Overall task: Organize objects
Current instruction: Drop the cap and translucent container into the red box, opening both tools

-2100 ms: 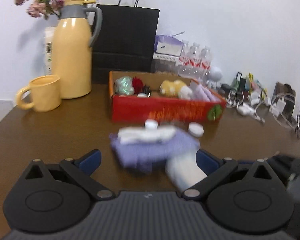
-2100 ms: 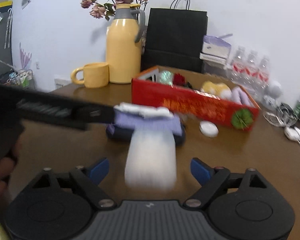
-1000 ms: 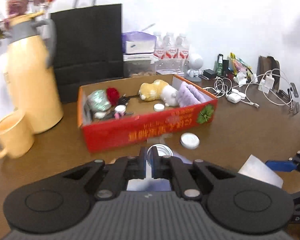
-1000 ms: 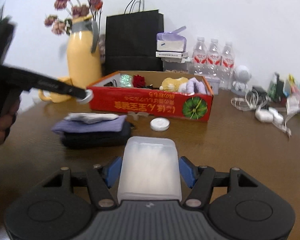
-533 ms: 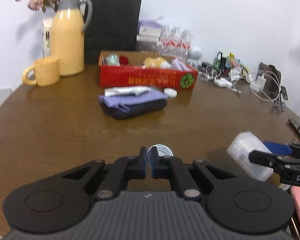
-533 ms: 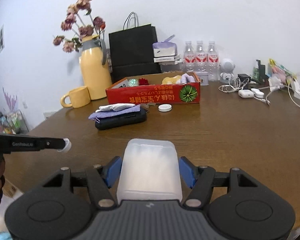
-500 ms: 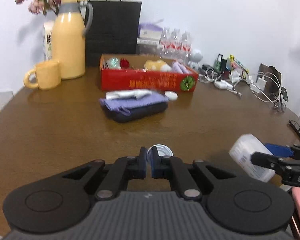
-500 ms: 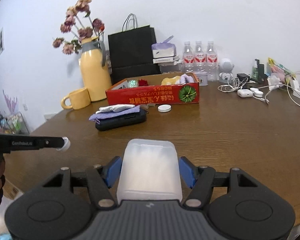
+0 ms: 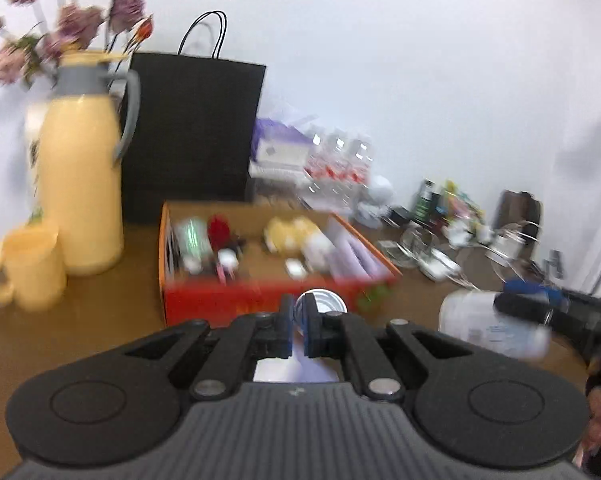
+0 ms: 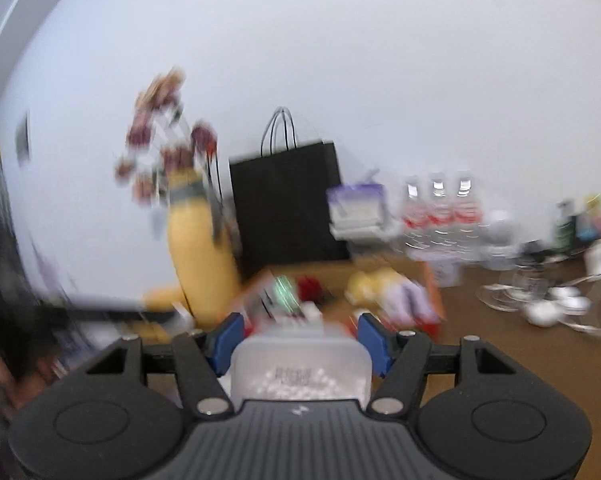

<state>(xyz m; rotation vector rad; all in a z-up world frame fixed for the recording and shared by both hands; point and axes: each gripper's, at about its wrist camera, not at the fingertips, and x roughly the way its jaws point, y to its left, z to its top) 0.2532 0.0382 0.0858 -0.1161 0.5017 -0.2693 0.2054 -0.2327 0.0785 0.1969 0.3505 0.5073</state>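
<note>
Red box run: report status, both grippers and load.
Left gripper shut on small round lid. Right gripper shut on translucent container. Red box ahead, already holding items; approach unobstructed.

Left gripper [image 9: 299, 330] has its jaws pinched nearly together on a small round lid [image 9: 320, 302] sticking out past the tips. Right gripper [image 10: 300, 344] is spread wide, blue pads [image 10: 226, 338] clamping a translucent container [image 10: 300, 368] between the jaws.

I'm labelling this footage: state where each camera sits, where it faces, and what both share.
Left wrist: on the left tongs, shut on a round lid, facing the red box; the right tongs show at right.
Right wrist: on the right tongs, gripping a translucent jar.
Shared: red box, yellow jug, black bag.
</note>
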